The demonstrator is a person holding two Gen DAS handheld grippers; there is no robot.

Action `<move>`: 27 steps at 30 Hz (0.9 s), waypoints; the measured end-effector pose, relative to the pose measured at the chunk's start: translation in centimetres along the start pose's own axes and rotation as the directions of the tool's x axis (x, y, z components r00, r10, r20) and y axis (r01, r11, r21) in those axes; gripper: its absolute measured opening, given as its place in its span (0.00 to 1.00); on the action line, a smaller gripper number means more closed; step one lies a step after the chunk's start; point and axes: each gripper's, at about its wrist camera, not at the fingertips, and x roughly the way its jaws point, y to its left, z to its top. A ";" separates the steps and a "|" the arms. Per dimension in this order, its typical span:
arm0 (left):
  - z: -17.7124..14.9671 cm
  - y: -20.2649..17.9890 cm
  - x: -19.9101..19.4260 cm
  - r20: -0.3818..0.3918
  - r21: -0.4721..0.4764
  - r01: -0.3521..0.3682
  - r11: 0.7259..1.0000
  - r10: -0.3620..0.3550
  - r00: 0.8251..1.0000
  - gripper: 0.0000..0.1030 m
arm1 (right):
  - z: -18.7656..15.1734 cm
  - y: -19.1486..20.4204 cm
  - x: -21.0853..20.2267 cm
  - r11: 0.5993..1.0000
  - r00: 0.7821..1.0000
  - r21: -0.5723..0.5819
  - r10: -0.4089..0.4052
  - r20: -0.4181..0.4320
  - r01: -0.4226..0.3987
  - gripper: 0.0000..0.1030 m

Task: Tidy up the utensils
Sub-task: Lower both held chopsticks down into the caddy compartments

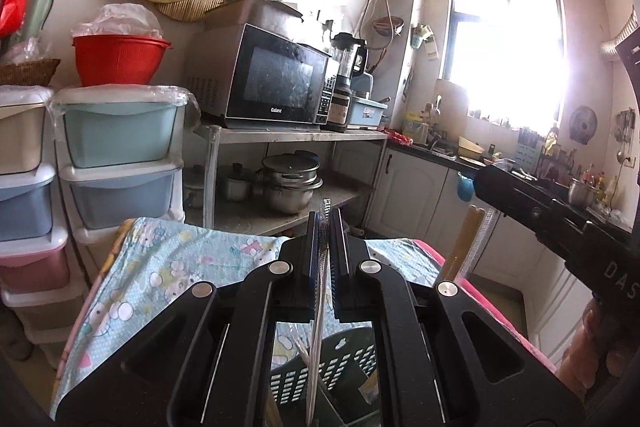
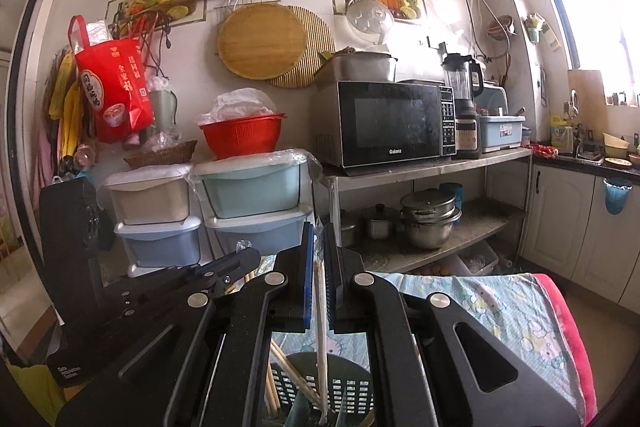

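Observation:
My left gripper (image 1: 325, 223) is shut on a pair of chopsticks in a clear plastic sleeve (image 1: 318, 327), held upright over a dark slotted utensil basket (image 1: 320, 371). My right gripper (image 2: 319, 239) is shut on another sleeved pair of chopsticks (image 2: 321, 339), whose lower end hangs inside the same basket (image 2: 340, 387). Loose wooden chopsticks (image 2: 292, 375) lean in the basket. The right gripper body (image 1: 560, 223) and its sleeved chopsticks (image 1: 466, 243) show at right in the left wrist view. The left gripper body (image 2: 160, 291) shows at left in the right wrist view.
The basket stands on a table with a cartoon-print cloth (image 1: 172, 259) edged in pink (image 2: 568, 343). Behind are stacked plastic drawers (image 1: 120, 163), a red bowl (image 1: 120, 59), a metal shelf with a microwave (image 1: 276, 83) and pots (image 1: 288, 183), and a kitchen counter (image 1: 440, 155).

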 end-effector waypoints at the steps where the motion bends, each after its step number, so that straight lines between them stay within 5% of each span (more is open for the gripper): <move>1: -0.2 0.1 0.1 -0.004 -0.002 0.000 1.000 0.000 1.000 0.02 | -0.1 0.0 0.1 1.000 1.000 0.003 0.001 -0.003 -0.001 0.05; 27: -3.9 1.9 0.7 -0.052 -0.039 -0.026 0.999 0.024 0.998 0.03 | -4.3 -1.0 1.8 0.998 0.996 0.051 -0.026 -0.084 0.030 0.06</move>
